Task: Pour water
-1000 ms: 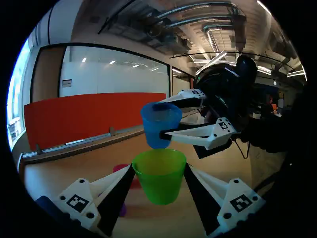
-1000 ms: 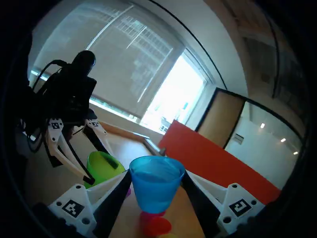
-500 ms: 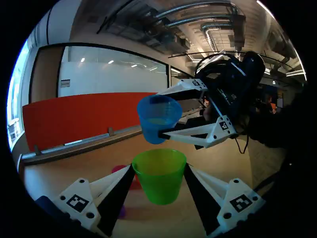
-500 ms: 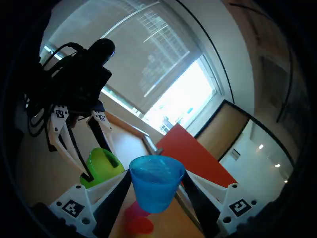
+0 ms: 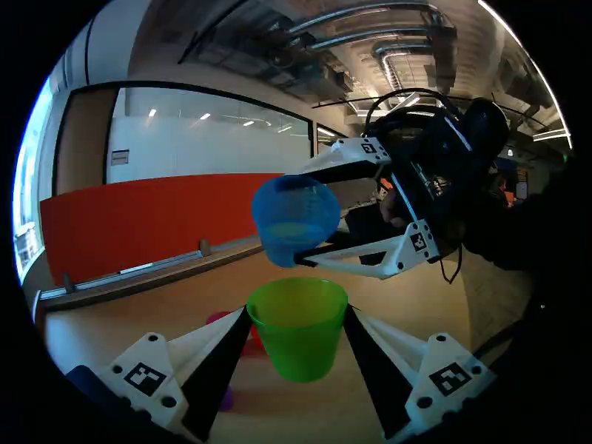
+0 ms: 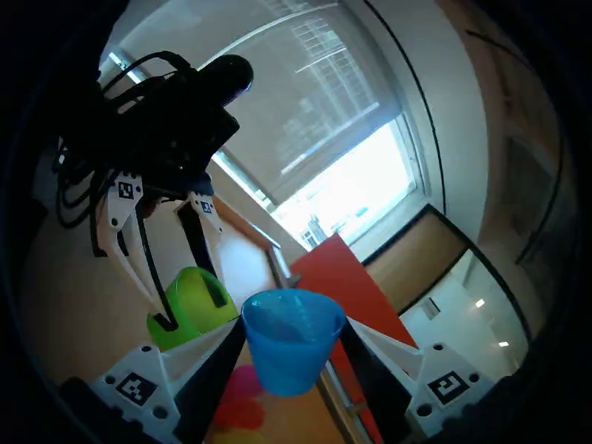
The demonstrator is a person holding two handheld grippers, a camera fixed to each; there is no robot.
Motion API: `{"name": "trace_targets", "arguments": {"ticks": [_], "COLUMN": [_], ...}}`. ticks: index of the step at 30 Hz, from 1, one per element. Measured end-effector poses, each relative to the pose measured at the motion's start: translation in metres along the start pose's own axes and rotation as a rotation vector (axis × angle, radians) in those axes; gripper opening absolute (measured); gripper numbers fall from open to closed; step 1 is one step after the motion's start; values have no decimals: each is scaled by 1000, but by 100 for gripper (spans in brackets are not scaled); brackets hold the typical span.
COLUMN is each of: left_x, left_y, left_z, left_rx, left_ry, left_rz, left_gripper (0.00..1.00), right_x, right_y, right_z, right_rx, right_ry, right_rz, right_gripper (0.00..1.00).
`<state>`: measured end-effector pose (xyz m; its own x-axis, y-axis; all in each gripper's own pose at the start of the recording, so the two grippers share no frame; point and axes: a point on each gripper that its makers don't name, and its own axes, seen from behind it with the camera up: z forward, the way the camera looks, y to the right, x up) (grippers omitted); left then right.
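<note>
Blue cup [image 5: 294, 220], tilted above the green cup [image 5: 298, 331], sits clamped between the 2 fingers of the right gripper [image 6: 292, 329]; the left gripper [image 5: 296, 318] clamps the green cup.

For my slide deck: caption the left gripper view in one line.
Left gripper grips an upright green cup; the right gripper holds a blue cup tilted above it.

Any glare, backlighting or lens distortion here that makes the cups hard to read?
Right gripper view: the window is blown out and the left gripper housing before it is a dark silhouette, yet the blue cup is sharp. Left gripper view: even indoor light, green cup crisp; the fisheye bends the ceiling pipes and red wall panel.
</note>
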<state>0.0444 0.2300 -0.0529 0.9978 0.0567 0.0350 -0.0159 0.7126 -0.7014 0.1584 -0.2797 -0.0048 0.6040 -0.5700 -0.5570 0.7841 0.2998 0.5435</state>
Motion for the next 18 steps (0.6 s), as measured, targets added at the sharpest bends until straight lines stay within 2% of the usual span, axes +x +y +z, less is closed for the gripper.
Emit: {"name": "trace_targets", "arguments": {"ticks": [6,18], "left_x": [1,3], "left_y": [2,3], "left_z": [1,4], "left_rx": [-4,-10], "left_ry": [2,6], "left_rz": [2,2], "left_gripper": [88,88], "right_x": [0,4], "right_y": [3,5], "right_z": [1,0], "right_rx": [7,22], "right_ry": [-16,-29], "right_rz": [-57,-131], "right_gripper": [92,92]}}
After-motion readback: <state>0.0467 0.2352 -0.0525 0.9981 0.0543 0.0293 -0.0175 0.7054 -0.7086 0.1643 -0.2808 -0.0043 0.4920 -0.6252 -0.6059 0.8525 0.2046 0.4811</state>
